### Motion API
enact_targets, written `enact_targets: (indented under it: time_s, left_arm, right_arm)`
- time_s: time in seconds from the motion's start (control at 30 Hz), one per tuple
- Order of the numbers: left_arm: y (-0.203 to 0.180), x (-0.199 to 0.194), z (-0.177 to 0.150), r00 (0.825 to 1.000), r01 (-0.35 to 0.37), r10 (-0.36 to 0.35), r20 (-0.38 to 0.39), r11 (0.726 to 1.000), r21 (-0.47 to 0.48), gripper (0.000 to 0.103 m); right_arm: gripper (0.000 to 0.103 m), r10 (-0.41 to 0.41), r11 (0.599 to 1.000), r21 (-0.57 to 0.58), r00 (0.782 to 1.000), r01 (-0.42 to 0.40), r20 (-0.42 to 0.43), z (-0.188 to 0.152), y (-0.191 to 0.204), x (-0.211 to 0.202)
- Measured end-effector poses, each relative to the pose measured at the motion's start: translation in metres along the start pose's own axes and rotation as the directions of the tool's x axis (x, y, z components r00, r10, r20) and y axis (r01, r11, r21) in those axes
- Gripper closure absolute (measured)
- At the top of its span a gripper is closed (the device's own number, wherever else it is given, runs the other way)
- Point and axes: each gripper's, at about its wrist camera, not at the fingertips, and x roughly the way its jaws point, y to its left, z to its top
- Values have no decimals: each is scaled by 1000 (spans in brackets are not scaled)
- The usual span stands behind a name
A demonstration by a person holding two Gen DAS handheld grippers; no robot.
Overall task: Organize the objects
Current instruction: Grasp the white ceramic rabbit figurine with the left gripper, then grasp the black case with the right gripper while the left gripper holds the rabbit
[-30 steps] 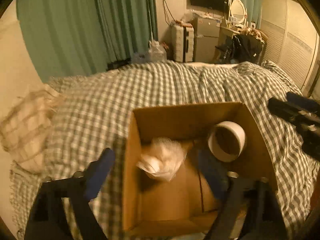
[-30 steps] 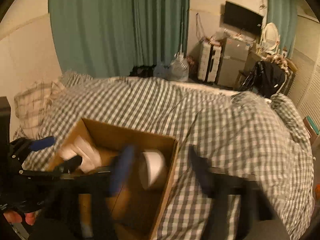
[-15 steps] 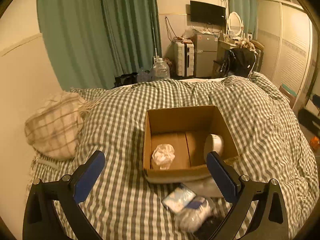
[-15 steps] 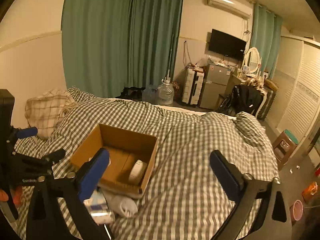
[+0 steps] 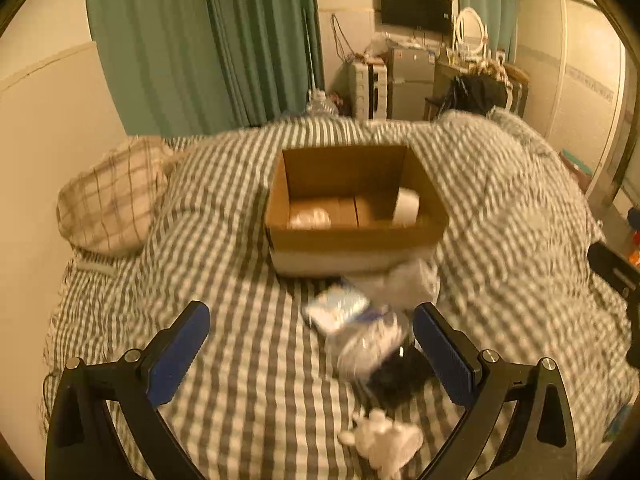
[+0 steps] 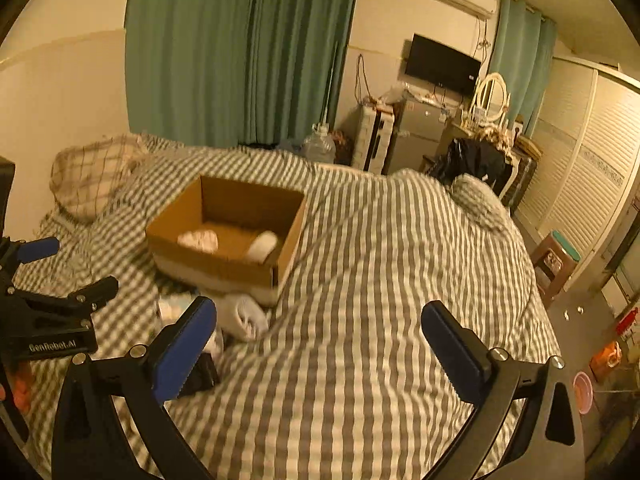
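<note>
An open cardboard box [image 5: 356, 240] [image 6: 224, 268] sits on the checked bed cover. Inside it lie a crumpled white wad [image 5: 310, 218] [image 6: 199, 240] and a white roll [image 5: 407, 205] [image 6: 262, 246]. Loose items lie in front of the box: a pale blue packet [image 5: 336, 307], a clear plastic bag [image 5: 368, 344], a black object [image 5: 396, 376], a white cloth [image 6: 244, 318] and a crumpled white piece [image 5: 382, 442]. My left gripper [image 5: 312, 354] is open above the cover, near these items. My right gripper [image 6: 320, 346] is open over bare cover, right of the box.
A checked pillow [image 5: 110, 196] lies at the bed's left by the wall. Green curtains [image 6: 240, 48], a water bottle [image 6: 319, 146], suitcase, fridge and dresser stand behind the bed. A stool [image 6: 556, 258] stands on the floor at the right.
Both grippers drew back from over the box and opened wide, having left the wad and roll inside. The loose items in front of the box came into view.
</note>
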Motion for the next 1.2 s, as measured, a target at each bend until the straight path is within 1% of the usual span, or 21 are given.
enact_targets:
  time_s: [0.13,0.27,0.33,0.43,0.5,0.53,0.57,0.6,0.63,0.7,0.77,0.83,0.93,1.0,1.07,1.13,1.2]
  left_arm:
    - [-14,16,-37,997,1,2,-72,999,37,0]
    - [-32,34,-74,987,25,-9,-158,995,98,0]
    - [-42,44,-91,978,63,-37,-206,990,122,0]
    - [-52,64,-112,956,117,-74,-283,983,139,0]
    - [-51,68,-115,952,134,-91,-292,983,128,1]
    - [-50,68,-114,949,151,-109,-294,981,123,4]
    - [-49,68,-114,944,183,-142,-298,976,115,19]
    - [-49,68,-115,936,217,-177,-304,971,103,39]
    - [-48,68,-116,928,239,-201,-315,967,89,39]
    - [-45,65,-115,926,250,-215,-312,965,75,40]
    - [-37,58,-109,929,254,-233,-287,966,37,40]
    - [-22,44,-95,949,228,-221,-226,974,9,40]
    - [3,31,-68,976,157,-155,-154,988,4,40]
    - [19,28,-53,988,105,-104,-118,994,6,40]
    - [31,29,-45,993,78,-77,-87,997,12,40]
    - [42,35,-36,997,45,-43,-63,999,27,40]
    - [48,43,-28,999,21,-19,-51,999,33,40]
  right_arm:
    - [0,-21,1000,1,998,21,-53,-20,2,12]
    - [0,-19,1000,12,995,21,-97,-37,5,20]
    - [0,-11,1000,16,994,13,-111,-44,7,22]
    - [0,-5,1000,14,994,6,-113,-47,13,22]
    - [0,2,1000,10,994,-1,-111,-46,16,22]
    - [0,4,1000,6,994,-3,-108,-46,18,21]
    - [0,3,1000,3,994,-3,-109,-46,20,23]
    - [0,3,1000,3,994,-3,-113,-46,21,24]
    - [0,5,1000,4,993,-4,-114,-47,22,25]
    - [0,12,1000,7,993,-12,-120,-48,22,28]
    - [0,25,1000,8,992,-24,-123,-49,24,31]
    - [0,45,999,7,991,-44,-126,-50,27,35]
    - [0,81,997,-4,985,-83,-150,-49,39,48]
    - [0,120,992,-15,977,-124,-175,-48,51,59]
    - [1,167,984,-25,961,-177,-221,-49,66,74]
    - [1,174,978,-68,949,-198,-262,-49,85,87]
    - [1,175,972,-99,943,-211,-283,-48,99,96]
